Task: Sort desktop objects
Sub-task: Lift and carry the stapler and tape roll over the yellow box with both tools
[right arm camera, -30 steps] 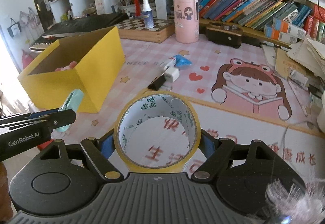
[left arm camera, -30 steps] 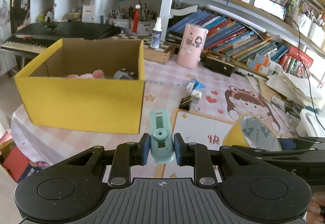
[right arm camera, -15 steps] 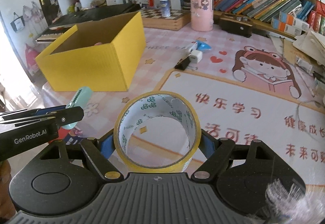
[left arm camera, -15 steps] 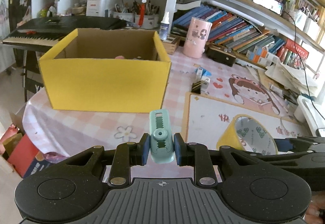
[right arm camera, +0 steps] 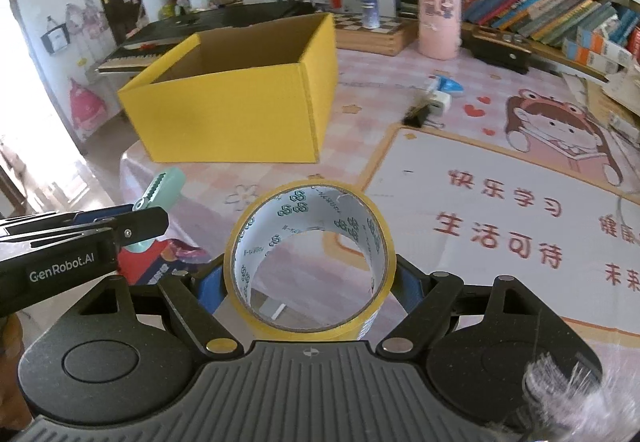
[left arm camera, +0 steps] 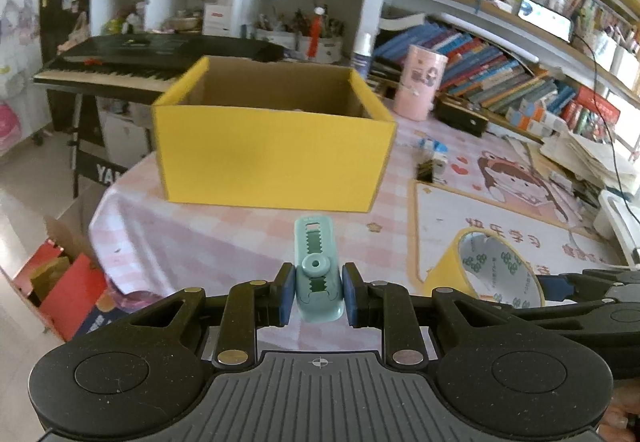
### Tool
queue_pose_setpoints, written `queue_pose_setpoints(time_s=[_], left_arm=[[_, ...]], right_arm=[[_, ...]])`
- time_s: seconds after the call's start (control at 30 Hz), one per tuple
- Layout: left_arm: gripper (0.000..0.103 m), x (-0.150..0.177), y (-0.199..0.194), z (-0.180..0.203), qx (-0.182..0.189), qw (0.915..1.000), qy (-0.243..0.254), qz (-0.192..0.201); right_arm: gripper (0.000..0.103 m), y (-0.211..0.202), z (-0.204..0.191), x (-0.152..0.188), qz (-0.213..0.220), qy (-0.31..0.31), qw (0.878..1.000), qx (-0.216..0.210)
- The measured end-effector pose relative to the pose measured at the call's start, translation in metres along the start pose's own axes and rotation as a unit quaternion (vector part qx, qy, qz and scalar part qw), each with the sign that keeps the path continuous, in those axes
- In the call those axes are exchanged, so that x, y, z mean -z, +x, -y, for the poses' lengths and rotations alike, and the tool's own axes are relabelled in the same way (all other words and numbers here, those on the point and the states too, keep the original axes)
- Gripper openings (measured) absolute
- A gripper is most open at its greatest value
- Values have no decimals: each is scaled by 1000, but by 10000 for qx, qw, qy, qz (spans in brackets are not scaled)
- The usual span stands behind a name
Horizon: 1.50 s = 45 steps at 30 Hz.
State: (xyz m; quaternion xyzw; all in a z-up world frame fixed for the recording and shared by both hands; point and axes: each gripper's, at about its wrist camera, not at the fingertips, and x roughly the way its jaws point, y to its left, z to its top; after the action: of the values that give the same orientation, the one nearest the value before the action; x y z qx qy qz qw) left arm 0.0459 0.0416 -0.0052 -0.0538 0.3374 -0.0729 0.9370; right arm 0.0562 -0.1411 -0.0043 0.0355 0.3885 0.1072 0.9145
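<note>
Both loads hang short of the yellow box (left arm camera: 272, 153), off its near wall: left tongs (left arm camera: 318, 296) clenched on teal clip (left arm camera: 316, 266), right tongs (right arm camera: 310, 282) spread around tape roll (right arm camera: 310, 262), presumably for boxing.

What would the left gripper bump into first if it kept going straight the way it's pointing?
Probably the pink checked tablecloth just before the yellow box. The left gripper, holding a green clip, tilts downward, but depth is hard to judge.
</note>
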Motion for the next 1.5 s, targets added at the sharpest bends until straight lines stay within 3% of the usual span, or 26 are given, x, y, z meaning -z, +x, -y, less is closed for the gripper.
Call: queue_pose_setpoints(time_s=[0.27,0.6,1.27,1.5], left_arm=[[23,4,-16,-28,-318,9989,-311,175],[23,2,-22,-42,-390,9981,-364,307],[23,-17,-14,-45,-443,9972,-370,480],[23,-41,-5,-42,-498,9956,-335,723]], right_arm=[[80,5,-34,-4,44,-422,9987,-293],[80,8,-52,-9,103,-589,9975,-368],[80,11,-52,-30,304,-562,9973,-368],[80,11,-44,-53,514,-480,9968,-380]])
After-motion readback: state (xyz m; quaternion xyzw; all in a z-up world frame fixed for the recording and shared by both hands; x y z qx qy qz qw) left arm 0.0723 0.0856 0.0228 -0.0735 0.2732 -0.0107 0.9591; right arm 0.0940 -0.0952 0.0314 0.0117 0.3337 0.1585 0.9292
